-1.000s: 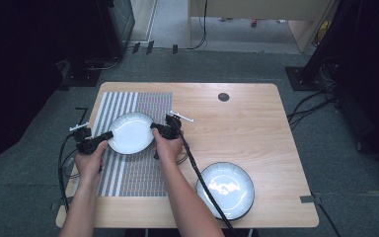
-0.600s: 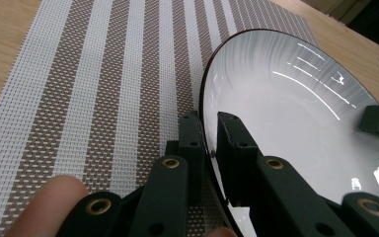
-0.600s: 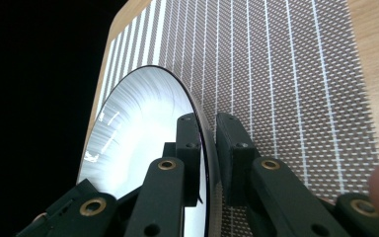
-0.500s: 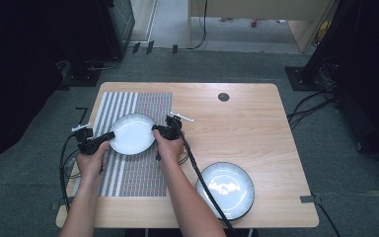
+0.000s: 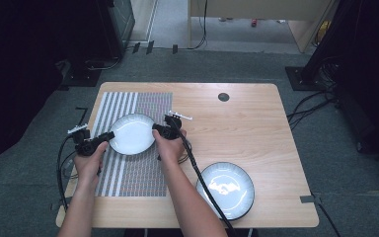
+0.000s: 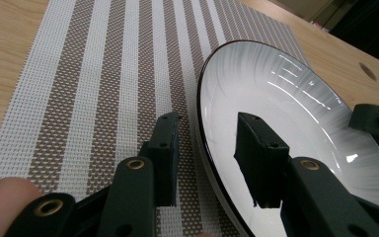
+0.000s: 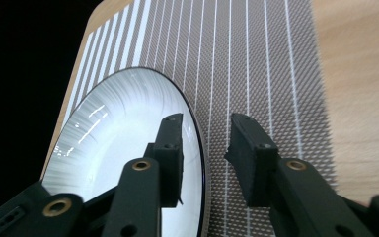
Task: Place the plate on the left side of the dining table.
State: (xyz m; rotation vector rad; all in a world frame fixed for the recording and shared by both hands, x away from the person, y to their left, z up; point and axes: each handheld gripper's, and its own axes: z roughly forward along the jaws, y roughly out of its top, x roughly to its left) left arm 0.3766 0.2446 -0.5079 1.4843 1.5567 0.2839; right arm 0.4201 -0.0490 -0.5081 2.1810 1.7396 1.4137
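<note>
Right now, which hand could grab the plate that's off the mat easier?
Right. The right tongs sit on the side of the mat's plate that faces the other plate; the left tongs are across it, farther off.

Slid a little toward the person since a second ago: white plate (image 5: 132,134) on the striped mat (image 5: 128,173), carried along by both grippers. Left gripper (image 5: 109,135) pulled back a bit with its hand (image 5: 90,165). Right gripper (image 5: 156,129) pulled back too, with its hand (image 5: 171,147). Jaws of each set apart astride the plate's rim, one over, one outside.
</note>
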